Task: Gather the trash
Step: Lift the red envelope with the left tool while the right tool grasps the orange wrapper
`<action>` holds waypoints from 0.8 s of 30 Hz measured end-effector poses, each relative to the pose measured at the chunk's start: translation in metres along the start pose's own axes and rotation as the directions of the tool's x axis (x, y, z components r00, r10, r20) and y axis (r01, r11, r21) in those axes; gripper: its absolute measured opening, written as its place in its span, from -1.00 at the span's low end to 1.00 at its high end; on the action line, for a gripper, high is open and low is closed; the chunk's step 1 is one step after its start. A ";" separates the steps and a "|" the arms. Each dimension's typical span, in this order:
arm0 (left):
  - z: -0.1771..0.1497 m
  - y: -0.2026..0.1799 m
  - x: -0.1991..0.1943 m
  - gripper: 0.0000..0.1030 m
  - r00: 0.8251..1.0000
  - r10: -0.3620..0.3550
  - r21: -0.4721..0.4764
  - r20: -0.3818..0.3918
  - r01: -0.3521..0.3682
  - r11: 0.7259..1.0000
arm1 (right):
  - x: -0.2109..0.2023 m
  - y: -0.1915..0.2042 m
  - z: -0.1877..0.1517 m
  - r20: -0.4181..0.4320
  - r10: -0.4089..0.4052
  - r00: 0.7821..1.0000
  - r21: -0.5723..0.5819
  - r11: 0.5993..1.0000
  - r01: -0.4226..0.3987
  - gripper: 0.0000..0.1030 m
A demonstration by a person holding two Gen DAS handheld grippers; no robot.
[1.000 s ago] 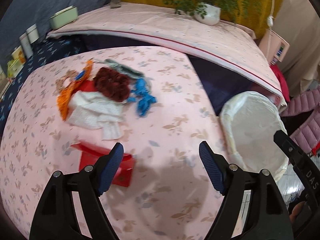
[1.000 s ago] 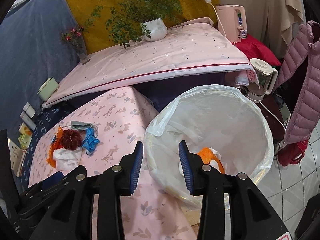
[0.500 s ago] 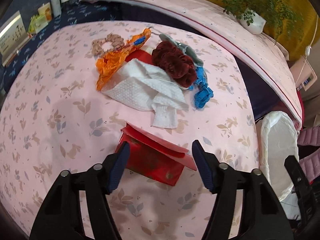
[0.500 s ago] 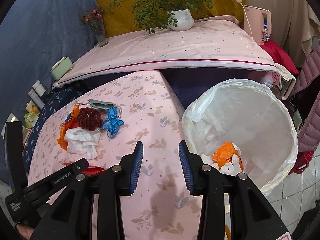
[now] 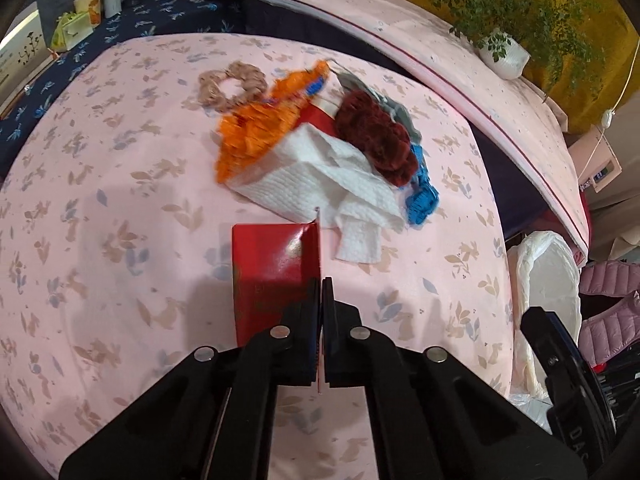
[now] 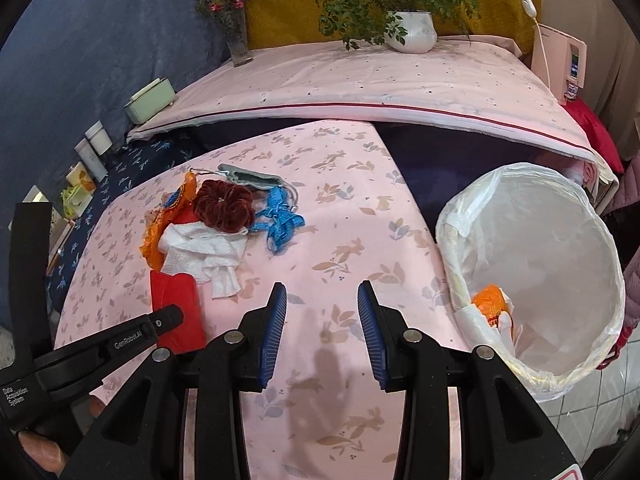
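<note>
My left gripper (image 5: 321, 284) is shut on the edge of a red paper envelope (image 5: 274, 264) that lies on the pink table; it also shows in the right wrist view (image 6: 176, 304). Behind it lies a pile: white paper towel (image 5: 320, 184), orange wrapper (image 5: 260, 136), dark red scrunchie (image 5: 376, 136), blue ribbon (image 5: 422, 196), beige scrunchie (image 5: 230, 88). My right gripper (image 6: 322, 322) is open and empty above the table's front. The white-lined trash bin (image 6: 552, 264) stands at the table's right edge, holding orange and white trash (image 6: 490, 304).
The pink flowered table (image 6: 352, 248) ends at the right beside the bin. A higher pink-covered shelf (image 6: 360, 84) behind carries a potted plant (image 6: 412, 28), a vase and a green box. Bottles and boxes stand at the far left.
My left gripper has closed its jaws on the red envelope, which now stands turned end-on. My right gripper has drifted left, away from the bin, staying open.
</note>
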State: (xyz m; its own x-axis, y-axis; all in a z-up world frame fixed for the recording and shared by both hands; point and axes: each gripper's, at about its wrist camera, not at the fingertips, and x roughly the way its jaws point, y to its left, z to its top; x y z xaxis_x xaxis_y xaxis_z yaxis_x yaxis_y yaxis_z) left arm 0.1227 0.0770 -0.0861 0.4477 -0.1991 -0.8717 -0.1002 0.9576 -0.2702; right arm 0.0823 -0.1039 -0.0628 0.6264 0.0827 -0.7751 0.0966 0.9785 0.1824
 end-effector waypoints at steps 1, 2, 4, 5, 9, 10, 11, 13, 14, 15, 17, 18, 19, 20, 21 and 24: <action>0.001 0.005 -0.005 -0.99 1.000 0.004 -0.001 0.013 -0.004 1.000 | 0.002 0.006 0.001 -0.004 0.009 1.000 -0.006 1.000 -0.009 -0.29; 0.003 0.010 -0.010 -0.99 1.000 0.006 -0.002 0.023 -0.006 1.000 | 0.004 0.012 0.001 -0.007 0.016 1.000 -0.013 1.000 -0.016 -0.29; 0.007 0.022 -0.020 -0.99 0.999 0.009 -0.007 0.049 -0.009 1.000 | 0.007 0.025 0.003 -0.011 0.030 0.999 -0.033 0.999 -0.031 -0.29; 0.009 0.028 -0.025 -0.99 0.998 0.012 -0.010 0.060 -0.011 1.000 | 0.009 0.032 0.004 -0.014 0.040 0.999 -0.041 0.998 -0.041 -0.29; 0.020 0.054 -0.039 -0.99 0.995 0.010 -0.026 0.102 -0.007 1.000 | 0.021 0.063 0.011 -0.029 0.082 0.996 -0.073 0.994 -0.084 -0.29; 0.022 0.060 -0.042 -0.99 0.994 0.010 -0.029 0.111 -0.006 1.000 | 0.024 0.071 0.013 -0.035 0.091 0.995 -0.080 0.992 -0.094 -0.29; 0.026 0.066 -0.045 -0.99 0.993 0.008 -0.030 0.122 -0.004 1.000 | 0.028 0.079 0.015 -0.041 0.102 0.994 -0.088 0.991 -0.105 -0.29; 0.033 0.077 -0.052 -0.99 0.990 0.003 -0.031 0.143 0.001 1.000 | 0.035 0.095 0.020 -0.051 0.129 0.990 -0.101 0.986 -0.134 -0.29; 0.036 0.082 -0.055 -0.99 0.988 0.000 -0.030 0.152 0.004 1.000 | 0.039 0.103 0.023 -0.054 0.136 0.989 -0.107 0.984 -0.141 -0.29; 0.040 0.087 -0.057 -0.99 0.987 -0.001 -0.032 0.159 0.007 0.999 | 0.043 0.111 0.025 -0.057 0.140 0.989 -0.114 0.983 -0.145 -0.29; 0.047 0.097 -0.059 -0.99 0.986 -0.006 -0.035 0.169 0.012 0.999 | 0.052 0.126 0.030 -0.063 0.141 0.988 -0.128 0.981 -0.148 -0.29; 0.050 0.101 -0.060 -0.99 0.985 -0.007 -0.036 0.173 0.013 0.999 | 0.056 0.133 0.033 -0.065 0.141 0.988 -0.135 0.980 -0.149 -0.29; 0.053 0.105 -0.060 -0.99 0.984 -0.007 -0.036 0.176 0.014 0.999 | 0.061 0.139 0.035 -0.067 0.140 0.988 -0.140 0.979 -0.148 -0.29; 0.055 0.108 -0.059 -0.99 0.984 -0.007 -0.037 0.178 0.014 0.999 | 0.067 0.145 0.037 -0.071 0.139 0.988 -0.144 0.979 -0.148 -0.29; 0.058 0.112 -0.058 -0.99 0.984 -0.009 -0.038 0.179 0.016 0.999 | 0.072 0.149 0.038 -0.077 0.138 0.987 -0.146 0.978 -0.148 -0.29; 0.064 0.119 -0.055 -0.99 0.984 -0.008 -0.036 0.180 0.014 0.999 | 0.086 0.161 0.042 -0.095 0.131 0.987 -0.150 0.978 -0.144 -0.29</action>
State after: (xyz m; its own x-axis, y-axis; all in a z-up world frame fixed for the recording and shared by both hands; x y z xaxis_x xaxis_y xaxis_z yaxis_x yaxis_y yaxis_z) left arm 0.1426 0.2151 -0.0443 0.6009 -0.1657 -0.7820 -0.1259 0.9464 -0.2973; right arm 0.1843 0.0526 -0.0752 0.5571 0.2276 -0.7986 -0.1119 0.9735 0.1993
